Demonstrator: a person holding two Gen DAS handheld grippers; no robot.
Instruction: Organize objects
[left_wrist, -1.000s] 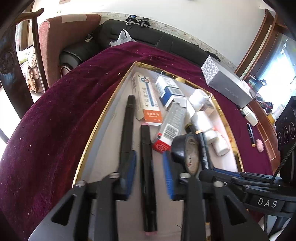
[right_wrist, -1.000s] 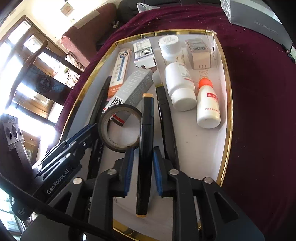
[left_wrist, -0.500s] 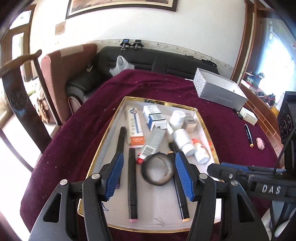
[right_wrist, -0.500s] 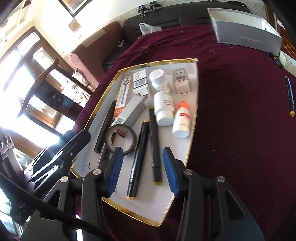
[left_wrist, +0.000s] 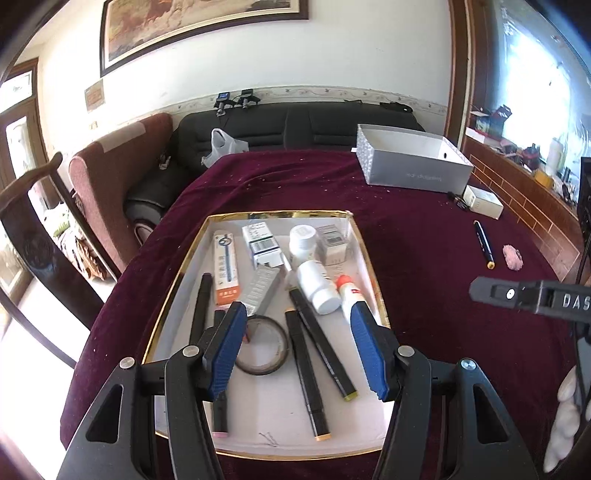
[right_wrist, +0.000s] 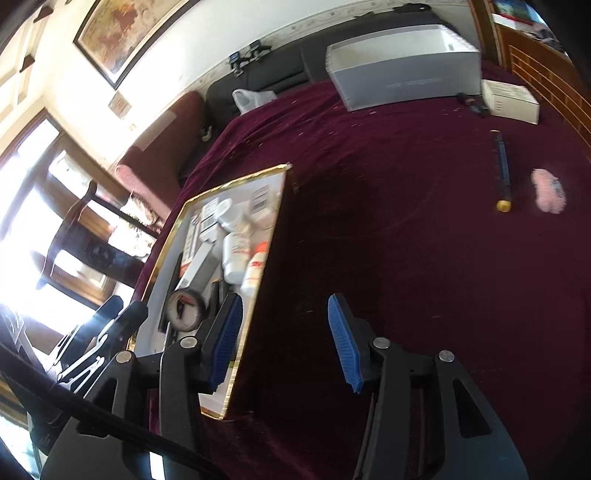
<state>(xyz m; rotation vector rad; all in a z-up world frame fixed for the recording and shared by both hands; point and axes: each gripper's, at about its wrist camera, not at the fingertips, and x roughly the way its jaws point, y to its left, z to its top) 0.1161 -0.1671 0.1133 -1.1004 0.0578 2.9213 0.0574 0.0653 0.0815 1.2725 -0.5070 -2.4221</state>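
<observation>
A gold-rimmed white tray (left_wrist: 266, 413) on the maroon cloth holds several black markers (left_wrist: 306, 376), a tape roll (left_wrist: 264, 349), white bottles (left_wrist: 316, 284) and small boxes (left_wrist: 225, 266). My left gripper (left_wrist: 297, 347) hangs open above the tray's near half with nothing between its blue pads. In the right wrist view, the right gripper (right_wrist: 284, 341) is over bare cloth just right of the tray (right_wrist: 236, 184); its jaws are opening and empty. A dark pen with a yellow end (right_wrist: 502, 173) and a pink fuzzy item (right_wrist: 548, 192) lie loose on the cloth at the right.
A grey open box (left_wrist: 413, 162) and a small white box (left_wrist: 484, 201) stand at the far right of the table. A black sofa and a red armchair sit behind it. A dark wooden chair stands at the left edge. Wide bare cloth lies right of the tray.
Both grippers have risen and drawn back from the tray with their jaws spreading. The markers that were between their pads now lie in the tray. The right gripper has swung right, off the tray.
</observation>
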